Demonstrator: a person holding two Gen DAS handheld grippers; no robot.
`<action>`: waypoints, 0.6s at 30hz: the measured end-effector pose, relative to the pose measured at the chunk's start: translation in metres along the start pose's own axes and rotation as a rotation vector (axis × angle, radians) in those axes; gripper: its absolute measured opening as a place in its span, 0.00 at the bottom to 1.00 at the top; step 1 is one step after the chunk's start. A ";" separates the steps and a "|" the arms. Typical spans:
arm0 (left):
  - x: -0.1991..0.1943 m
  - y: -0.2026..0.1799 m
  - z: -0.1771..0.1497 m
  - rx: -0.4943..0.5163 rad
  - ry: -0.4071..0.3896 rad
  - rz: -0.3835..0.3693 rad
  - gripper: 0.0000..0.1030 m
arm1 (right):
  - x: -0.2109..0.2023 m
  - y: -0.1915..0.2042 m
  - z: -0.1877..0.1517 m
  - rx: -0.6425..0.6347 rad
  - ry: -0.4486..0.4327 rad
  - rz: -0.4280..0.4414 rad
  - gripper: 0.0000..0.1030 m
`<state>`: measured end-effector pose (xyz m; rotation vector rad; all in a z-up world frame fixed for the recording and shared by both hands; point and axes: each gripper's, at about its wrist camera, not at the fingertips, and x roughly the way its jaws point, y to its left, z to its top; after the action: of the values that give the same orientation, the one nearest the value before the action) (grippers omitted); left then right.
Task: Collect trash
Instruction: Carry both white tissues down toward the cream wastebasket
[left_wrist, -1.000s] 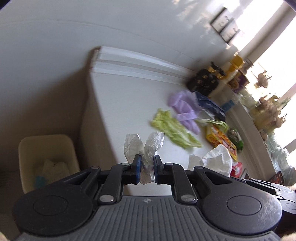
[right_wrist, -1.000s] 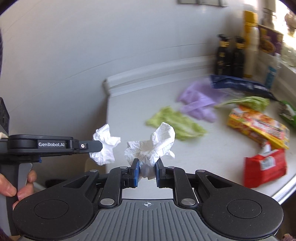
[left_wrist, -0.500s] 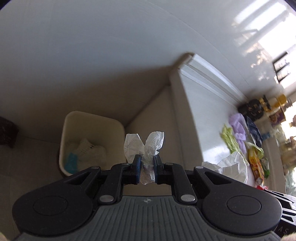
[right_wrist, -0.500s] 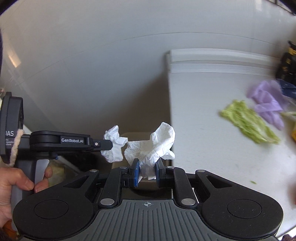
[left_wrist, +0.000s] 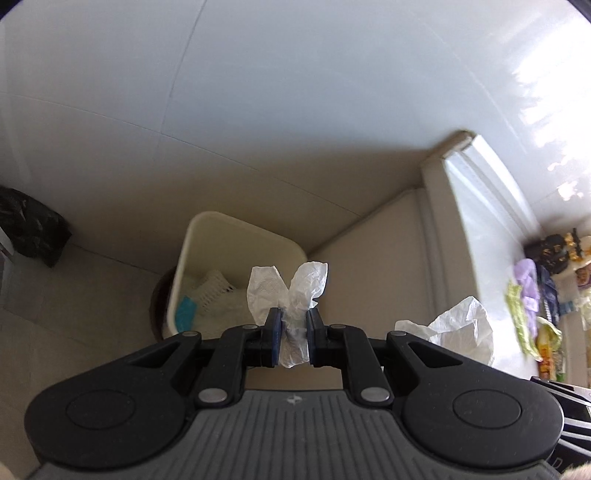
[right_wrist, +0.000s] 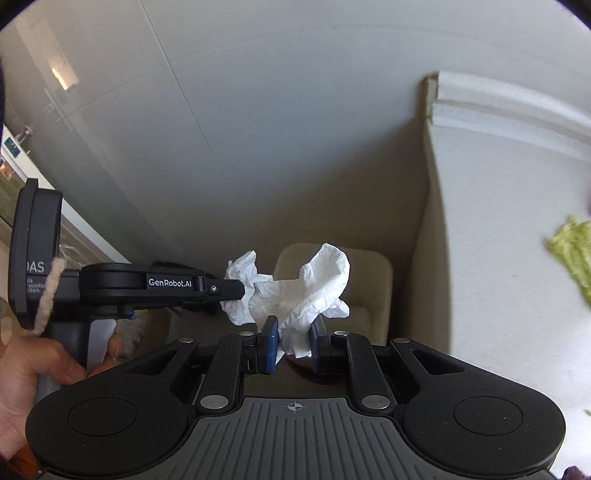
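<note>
Bin (left_wrist: 236, 229) below tissues (left_wrist: 291, 291); counter (left_wrist: 480, 236) beside (littered).

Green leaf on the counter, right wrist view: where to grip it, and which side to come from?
Probably the crinkled left end of the green leaf, coming straight down from above and pinching across its width. It lies flat and thin on the white counter, so a side approach would find little to bite. The rest of the leaf is cut off by the frame edge and blurred.
</note>
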<state>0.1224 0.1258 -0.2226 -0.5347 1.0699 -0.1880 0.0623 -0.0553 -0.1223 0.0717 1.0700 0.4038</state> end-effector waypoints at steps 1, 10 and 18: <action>0.005 0.003 0.002 -0.003 -0.002 0.007 0.12 | 0.007 0.000 0.002 0.006 0.004 0.006 0.15; 0.073 0.023 0.021 -0.028 0.091 0.052 0.12 | 0.096 -0.003 0.028 -0.031 0.066 -0.036 0.15; 0.117 0.025 0.021 0.007 0.157 0.099 0.13 | 0.155 -0.011 0.048 -0.054 0.143 -0.100 0.16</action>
<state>0.1934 0.1078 -0.3190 -0.4656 1.2457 -0.1485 0.1713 -0.0042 -0.2316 -0.0595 1.1973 0.3517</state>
